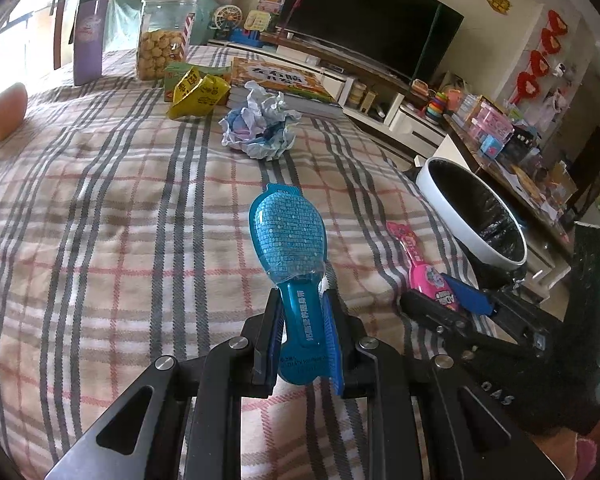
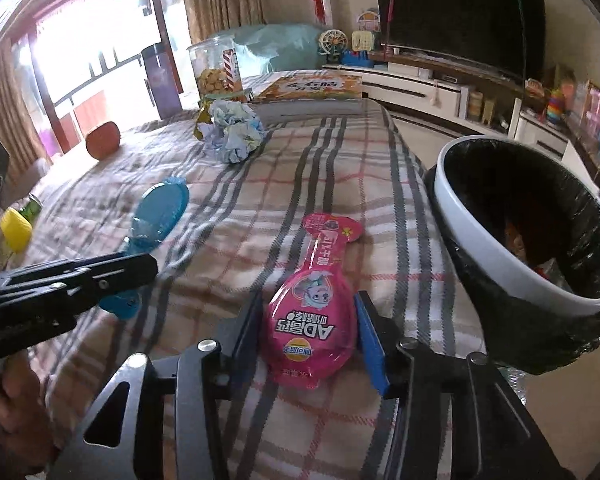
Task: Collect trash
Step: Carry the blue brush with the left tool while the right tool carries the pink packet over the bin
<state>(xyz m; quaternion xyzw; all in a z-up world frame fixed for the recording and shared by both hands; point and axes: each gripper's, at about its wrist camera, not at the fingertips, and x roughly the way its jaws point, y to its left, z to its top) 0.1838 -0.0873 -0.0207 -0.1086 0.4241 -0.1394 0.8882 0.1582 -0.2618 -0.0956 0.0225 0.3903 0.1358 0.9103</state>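
Note:
My left gripper (image 1: 300,296) is shut on the narrow end of a blue plastic wrapper (image 1: 288,228), whose oval end points away over the plaid cloth. In the right wrist view the same gripper (image 2: 140,276) comes in from the left with the blue wrapper (image 2: 160,212). A pink snack wrapper (image 2: 312,320) lies flat on the cloth between the pads of my right gripper (image 2: 308,300), which stands open with small gaps either side. The white bin (image 2: 480,248) with a black bag stands just right of the table edge. Crumpled blue-white paper (image 1: 260,128) and a yellow wrapper (image 1: 200,92) lie farther back.
At the far end stand a cookie jar (image 1: 164,40), a purple cup (image 1: 88,36) and a stack of books (image 1: 280,80). An orange egg-shaped thing (image 1: 6,112) sits at the left. A small yellow object (image 2: 16,228) lies at the table's left side. A TV stand runs beyond.

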